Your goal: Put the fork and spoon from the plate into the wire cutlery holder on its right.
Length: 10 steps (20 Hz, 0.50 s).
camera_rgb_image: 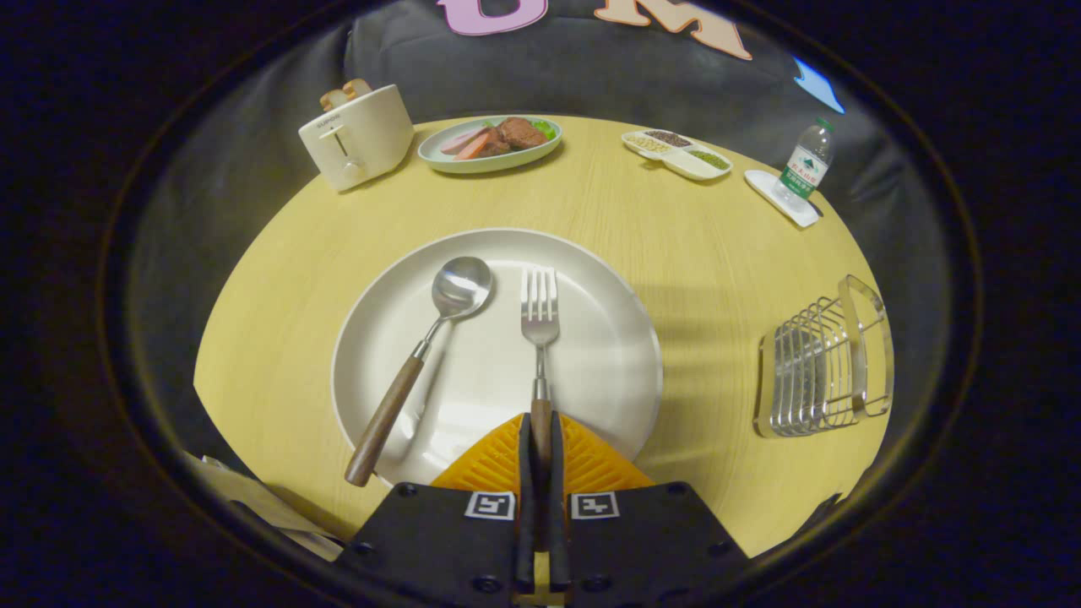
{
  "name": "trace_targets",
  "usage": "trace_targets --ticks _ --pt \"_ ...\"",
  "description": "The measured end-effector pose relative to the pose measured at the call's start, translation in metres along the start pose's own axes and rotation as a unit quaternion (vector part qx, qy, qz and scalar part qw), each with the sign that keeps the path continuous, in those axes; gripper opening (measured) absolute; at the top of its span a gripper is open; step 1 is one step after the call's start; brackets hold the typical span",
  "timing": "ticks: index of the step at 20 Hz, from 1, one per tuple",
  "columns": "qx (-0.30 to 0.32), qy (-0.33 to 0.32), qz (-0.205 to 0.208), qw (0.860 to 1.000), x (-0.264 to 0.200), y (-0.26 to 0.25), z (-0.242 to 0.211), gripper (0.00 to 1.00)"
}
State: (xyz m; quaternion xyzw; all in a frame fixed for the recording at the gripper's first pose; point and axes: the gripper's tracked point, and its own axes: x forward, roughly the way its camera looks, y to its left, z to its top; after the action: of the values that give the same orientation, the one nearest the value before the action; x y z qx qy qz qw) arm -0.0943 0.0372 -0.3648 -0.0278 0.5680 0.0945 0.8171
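The gripper (540, 431) has its two fingers closed tight on the wooden handle of the fork (539, 314), one finger on each side of it. The fork lies on the big white plate (608, 371), its metal tines pointing away from the fingers, toward the far side of the table (692, 245). The spoon (422, 355) lies on the same plate, to the left of the fork. Its bowl is near the tines of the fork, and its wooden handle goes diagonally down to the left, with the end passing over the rim of the plate. The two pieces do not touch each other.

The wire cutlery holder (823, 363) stands on the table to the right of the plate, well apart from it.

On the far side of the table there are a cream toaster (356, 135), a green plate with food (490, 145), a divided dish (677, 154) and a water bottle (805, 166) standing on a small white tray (781, 198).
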Motion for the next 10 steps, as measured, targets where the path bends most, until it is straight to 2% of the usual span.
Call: trace_targets --ticks 10 --pt "-0.002 -0.001 0.01 1.0 -0.039 -0.011 0.018 0.08"
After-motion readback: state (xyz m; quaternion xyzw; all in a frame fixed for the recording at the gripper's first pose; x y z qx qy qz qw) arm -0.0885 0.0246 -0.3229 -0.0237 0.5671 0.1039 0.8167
